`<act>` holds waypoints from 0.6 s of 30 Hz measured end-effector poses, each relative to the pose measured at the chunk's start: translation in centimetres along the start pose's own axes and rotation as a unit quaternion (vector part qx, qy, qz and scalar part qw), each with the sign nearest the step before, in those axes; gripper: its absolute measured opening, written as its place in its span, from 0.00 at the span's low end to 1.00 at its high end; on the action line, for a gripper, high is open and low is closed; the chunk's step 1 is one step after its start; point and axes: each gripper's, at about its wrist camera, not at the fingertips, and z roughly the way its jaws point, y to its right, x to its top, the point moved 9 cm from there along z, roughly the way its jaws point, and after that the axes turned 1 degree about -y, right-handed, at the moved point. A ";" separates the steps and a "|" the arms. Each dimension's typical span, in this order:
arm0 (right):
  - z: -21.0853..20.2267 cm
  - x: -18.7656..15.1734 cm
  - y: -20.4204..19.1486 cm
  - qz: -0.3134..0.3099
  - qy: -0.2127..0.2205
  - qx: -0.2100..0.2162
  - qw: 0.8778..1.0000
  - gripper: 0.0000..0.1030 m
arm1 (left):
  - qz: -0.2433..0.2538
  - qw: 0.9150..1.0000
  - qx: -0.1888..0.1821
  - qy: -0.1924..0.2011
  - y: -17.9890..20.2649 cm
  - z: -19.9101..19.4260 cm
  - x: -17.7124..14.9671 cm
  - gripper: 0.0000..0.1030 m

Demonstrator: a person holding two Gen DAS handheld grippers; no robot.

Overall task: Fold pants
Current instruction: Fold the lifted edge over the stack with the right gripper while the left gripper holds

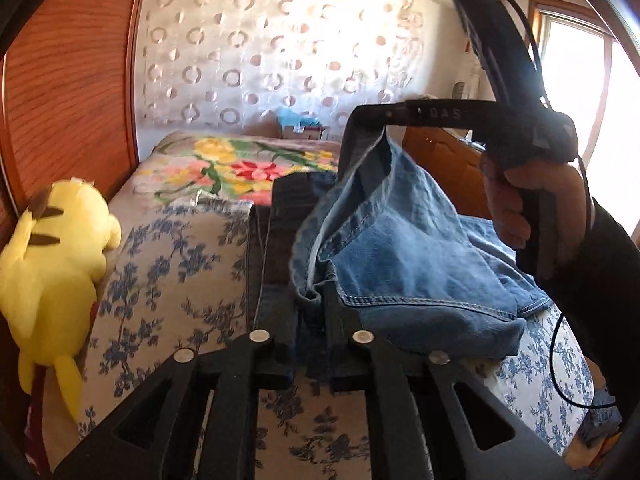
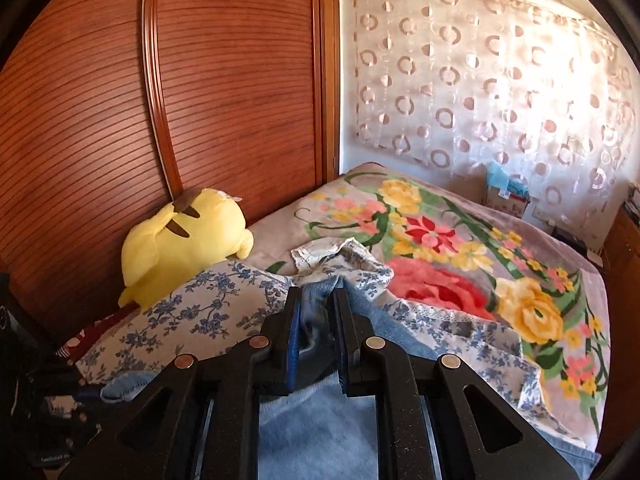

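Observation:
Blue denim pants (image 1: pixel 404 264) hang lifted over the bed. My left gripper (image 1: pixel 310 292) is shut on their hem edge, with fabric bunched between the fingers. My right gripper (image 1: pixel 370 118), seen from the side in the left wrist view with a hand on its handle, pinches another part of the hem higher up. In the right wrist view my right gripper (image 2: pixel 316 300) is shut on light blue denim (image 2: pixel 320 420), which drapes back under it.
A blue floral sheet (image 1: pixel 180 272) and a bright flower blanket (image 2: pixel 460 248) cover the bed. A yellow plush toy (image 2: pixel 180 240) lies against the wooden wardrobe (image 2: pixel 200 80). A patterned curtain (image 2: pixel 500 80) hangs behind. A box (image 2: pixel 506 196) sits by the wall.

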 end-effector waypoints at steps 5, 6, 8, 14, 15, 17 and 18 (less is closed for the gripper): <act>-0.5 -0.3 1.1 0.013 -0.005 0.000 1.000 0.39 | -0.011 1.000 0.013 -0.013 -1.3 0.6 -0.8 0.27; -0.9 -0.7 1.6 0.016 -0.007 -0.002 1.000 0.39 | -0.011 1.000 0.017 -0.014 -1.5 0.6 -0.9 0.29; -1.1 -1.2 1.3 0.016 -0.011 -0.003 1.000 0.39 | -0.016 1.000 0.017 -0.016 -1.9 0.8 -1.0 0.38; -4.1 -4.7 1.6 0.023 -0.029 -0.011 0.999 0.39 | -0.008 1.000 0.012 -0.026 -1.0 1.6 -1.1 0.41; -4.6 -5.5 1.8 0.027 -0.032 -0.012 0.999 0.39 | -0.006 1.000 0.010 -0.027 -0.8 1.8 -1.1 0.41; -5.8 -6.8 1.9 0.034 -0.038 -0.018 0.999 0.39 | -0.006 1.000 0.005 -0.024 -0.4 2.0 -0.8 0.41; -6.3 -7.5 1.9 0.037 -0.041 -0.021 0.998 0.39 | -0.004 1.000 0.005 -0.021 -0.2 2.0 -0.6 0.41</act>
